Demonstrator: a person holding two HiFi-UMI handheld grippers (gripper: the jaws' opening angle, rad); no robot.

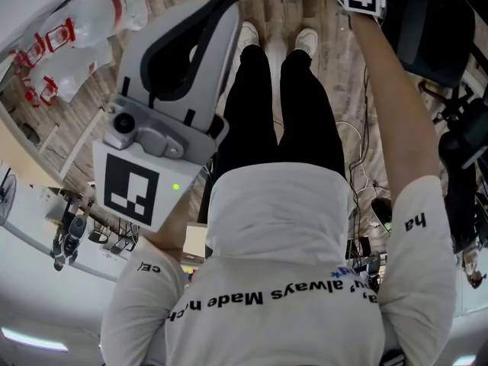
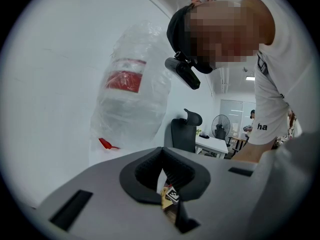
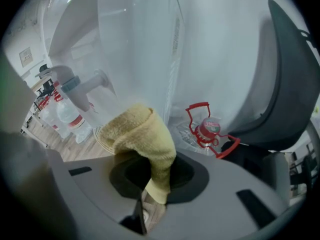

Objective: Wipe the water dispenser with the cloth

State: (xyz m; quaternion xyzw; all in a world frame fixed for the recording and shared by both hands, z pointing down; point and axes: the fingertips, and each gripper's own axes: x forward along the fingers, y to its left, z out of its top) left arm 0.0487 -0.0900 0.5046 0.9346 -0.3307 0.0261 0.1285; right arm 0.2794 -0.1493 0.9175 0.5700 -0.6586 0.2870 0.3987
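The cloth (image 3: 142,141) is yellow and fluffy. My right gripper (image 3: 150,176) has its jaws shut tight on it, and the loose top of the cloth flops over to the left. In the right gripper view, the cloth is up in front of the water dispenser (image 3: 140,49), which is a big pale wall that fills the top of the view. I cannot tell if the cloth is touching it. The dispenser's tap (image 3: 77,84) sticks out to the left, a bit higher than the cloth.

Just to the right of the cloth is a big bottle with a red handle (image 3: 205,126), wrapped in clear plastic. Past that is a dark curved chair back (image 3: 287,84). Far off on the left, small water bottles (image 3: 65,116) stand on the wood floor (image 3: 75,151).

My left gripper (image 2: 162,159) has its jaws pressed together with nothing in them. It points at a white wall (image 2: 55,84) and a plastic-wrapped bottle with a red label (image 2: 132,99). Behind that I see an office chair (image 2: 186,131), a fan (image 2: 220,126) and a white table (image 2: 212,145).

In the head view I look down at the person's white shirt (image 1: 282,280), black trousers (image 1: 278,105) and white shoes (image 1: 306,40). The left gripper is big and close in that view. The right one is held out far, at the top edge.
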